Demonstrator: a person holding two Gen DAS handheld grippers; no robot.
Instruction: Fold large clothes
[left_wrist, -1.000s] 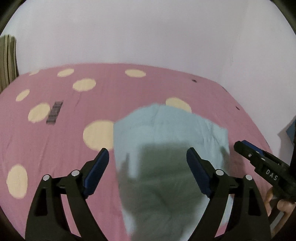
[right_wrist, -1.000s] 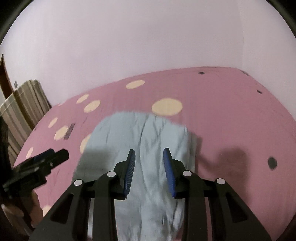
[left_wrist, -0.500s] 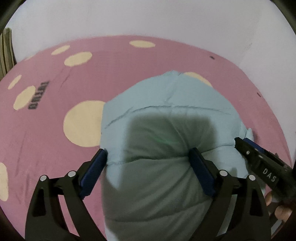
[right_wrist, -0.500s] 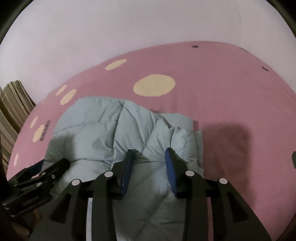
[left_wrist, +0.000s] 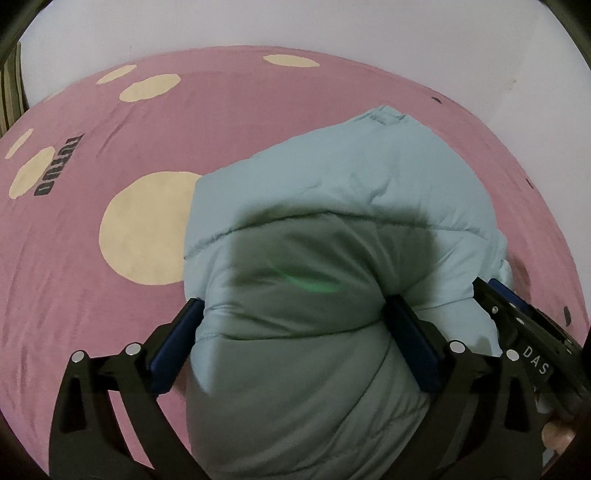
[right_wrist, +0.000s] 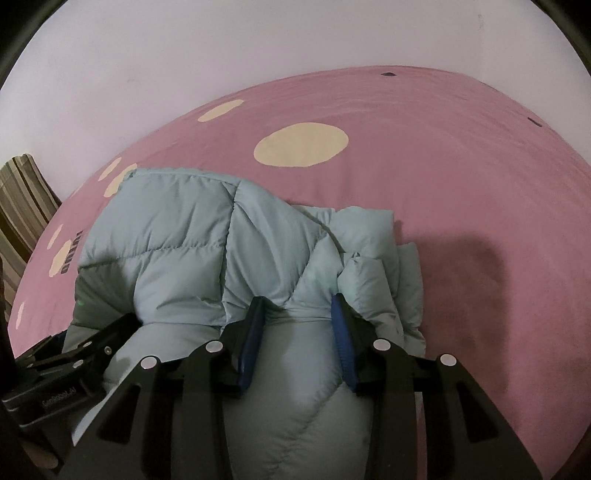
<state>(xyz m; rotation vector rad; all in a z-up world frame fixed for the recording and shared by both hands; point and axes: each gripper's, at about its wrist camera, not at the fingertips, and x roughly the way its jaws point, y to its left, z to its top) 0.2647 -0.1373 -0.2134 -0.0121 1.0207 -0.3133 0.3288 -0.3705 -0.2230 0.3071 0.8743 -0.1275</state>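
Note:
A light blue puffer jacket (left_wrist: 332, 206) lies bunched on the pink bed; it also shows in the right wrist view (right_wrist: 192, 236). My left gripper (left_wrist: 291, 317) stands wide, its jaws pressed against both sides of a thick fold of the jacket. My right gripper (right_wrist: 297, 310) is closed on a narrower fold of the jacket near its right edge. The right gripper shows at the right edge of the left wrist view (left_wrist: 524, 332); the left gripper shows at the lower left of the right wrist view (right_wrist: 74, 362).
The pink bed sheet (left_wrist: 110, 155) has cream dots and dark lettering (left_wrist: 55, 166). A white wall (right_wrist: 258, 44) runs behind the bed. A striped cloth (right_wrist: 22, 199) hangs at the left edge.
Both grippers have come down and forward onto the jacket. The jacket has gone from flat to bunched up between the jaws, and both grippers now hold folds of it.

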